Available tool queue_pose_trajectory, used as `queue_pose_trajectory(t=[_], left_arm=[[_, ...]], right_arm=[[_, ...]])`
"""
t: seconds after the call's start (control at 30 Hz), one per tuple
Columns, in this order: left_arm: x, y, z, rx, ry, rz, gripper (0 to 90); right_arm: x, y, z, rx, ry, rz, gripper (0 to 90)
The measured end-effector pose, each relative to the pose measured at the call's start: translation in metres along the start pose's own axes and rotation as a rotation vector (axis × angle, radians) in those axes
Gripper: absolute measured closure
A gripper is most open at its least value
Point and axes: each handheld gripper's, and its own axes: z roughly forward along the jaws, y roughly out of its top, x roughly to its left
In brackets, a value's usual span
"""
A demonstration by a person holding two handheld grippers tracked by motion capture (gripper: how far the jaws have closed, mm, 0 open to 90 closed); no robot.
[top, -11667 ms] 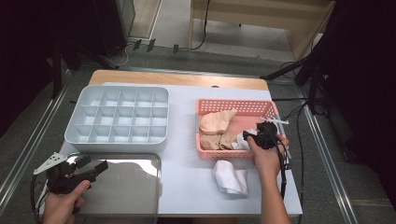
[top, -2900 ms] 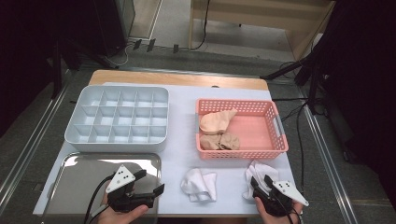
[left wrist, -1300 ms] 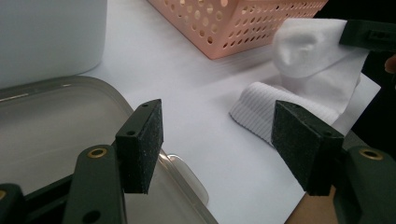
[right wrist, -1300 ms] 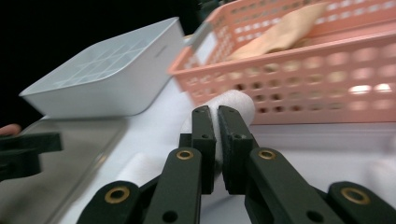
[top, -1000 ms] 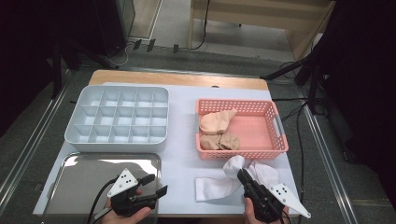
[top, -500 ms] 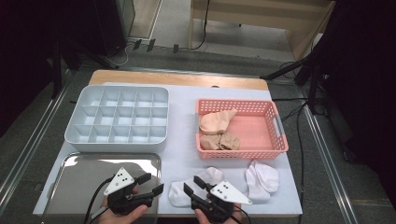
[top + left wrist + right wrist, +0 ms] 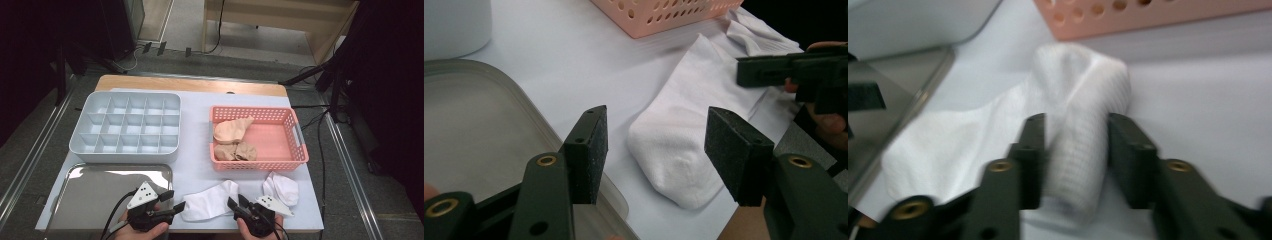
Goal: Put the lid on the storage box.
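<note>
A white sock (image 7: pixel 209 201) lies flat near the table's front edge, between my two grippers. My left gripper (image 7: pixel 173 201) stands open just left of its toe (image 7: pixel 674 150), with nothing between the pads. My right gripper (image 7: pixel 238 202) is at the sock's other end. Its jaws are apart, and a raised fold of the sock (image 7: pixel 1078 145) stands between them, in a blurred view. A second white sock (image 7: pixel 281 188) lies bunched to the right. Beige socks (image 7: pixel 232 140) lie in the pink basket (image 7: pixel 295 145).
A grey compartment tray (image 7: pixel 125 127) stands at the back left. A metal tray (image 7: pixel 90 195) lies at the front left, its rim (image 7: pixel 549 145) right beside my left gripper. A person's hands hold both grippers at the table's front edge.
The right gripper dragged a white sock leftward from the right-hand pile and laid it out flat. It has since drawn slightly back to the right and its jaws have parted. The left gripper barely moved.
</note>
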Motion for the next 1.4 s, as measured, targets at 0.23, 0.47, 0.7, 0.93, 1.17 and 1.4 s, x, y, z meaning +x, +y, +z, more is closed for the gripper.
queue_pose_trajectory(t=[0.23,0.47,0.7,0.93,1.17,1.4], left_arm=[[0.005,0.002,-0.008,-0.023,0.012,-0.011,45.0],[0.009,0.003,-0.013,-0.037,0.020,-0.017,45.3],[0.010,0.004,-0.016,-0.054,0.024,-0.024,45.3],[0.014,0.005,-0.019,-0.063,0.036,-0.031,45.2],[0.014,0.003,-0.021,-0.064,0.039,-0.033,45.2],[0.012,0.002,-0.018,-0.052,0.036,-0.031,45.2]], right_arm=[[0.005,0.015,-0.015,-0.110,-0.020,-0.048,84.5],[0.020,0.047,-0.042,-0.271,-0.044,-0.163,84.2],[0.055,0.067,-0.035,-0.328,0.038,-0.302,83.6],[0.075,0.085,-0.024,-0.386,0.150,-0.344,83.5],[0.051,0.058,-0.007,-0.281,0.141,-0.426,82.3],[0.018,0.016,-0.007,-0.139,0.128,-0.463,78.9]])
